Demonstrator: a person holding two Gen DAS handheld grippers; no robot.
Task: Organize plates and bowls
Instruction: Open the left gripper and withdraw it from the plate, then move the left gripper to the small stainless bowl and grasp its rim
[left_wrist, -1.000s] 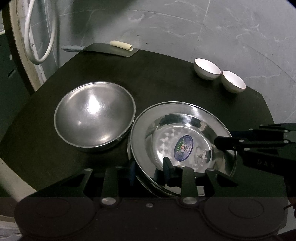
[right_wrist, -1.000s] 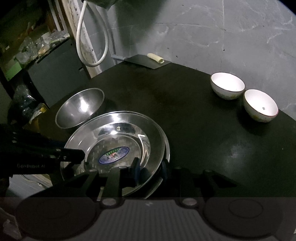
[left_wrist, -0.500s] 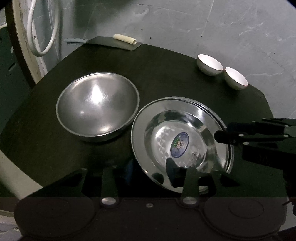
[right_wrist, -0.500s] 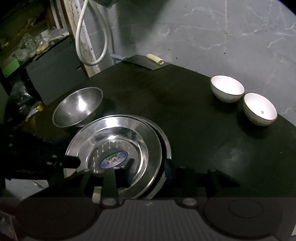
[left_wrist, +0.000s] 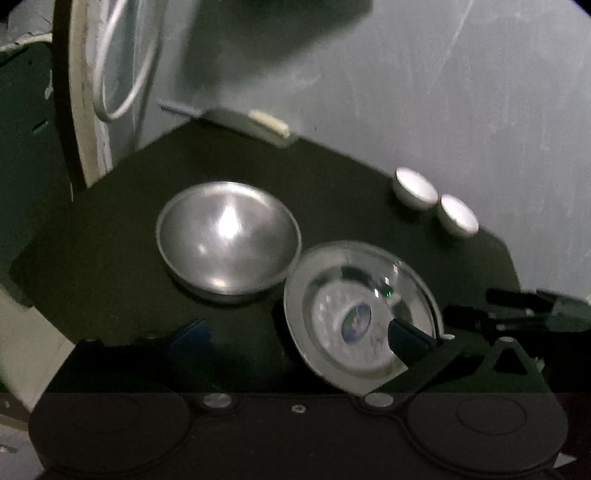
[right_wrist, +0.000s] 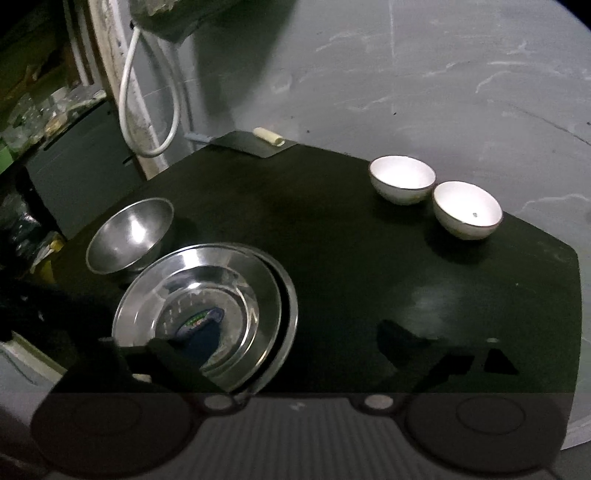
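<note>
Two stacked steel plates (left_wrist: 354, 306) (right_wrist: 207, 314) lie on the black table, the top one with a blue sticker. A steel bowl (left_wrist: 227, 240) (right_wrist: 129, 236) stands just left of them. Two white bowls (left_wrist: 415, 188) (right_wrist: 402, 179) stand side by side at the far right. My left gripper (left_wrist: 295, 336) is open above the near edge of the plates, its right finger over the top plate. My right gripper (right_wrist: 295, 339) is open, its left finger over the plates' near rim. It shows at the right of the left wrist view (left_wrist: 517, 314).
A cleaver with a pale roll on it (right_wrist: 255, 142) lies at the table's far edge by the grey wall. A white hose (right_wrist: 147, 110) hangs at the back left. Dark cabinet and clutter (right_wrist: 44, 122) stand left of the table (right_wrist: 369, 266).
Both grippers have opened wide, let go of the plates and pulled up and back. The top plate now rests nested on the lower one.
</note>
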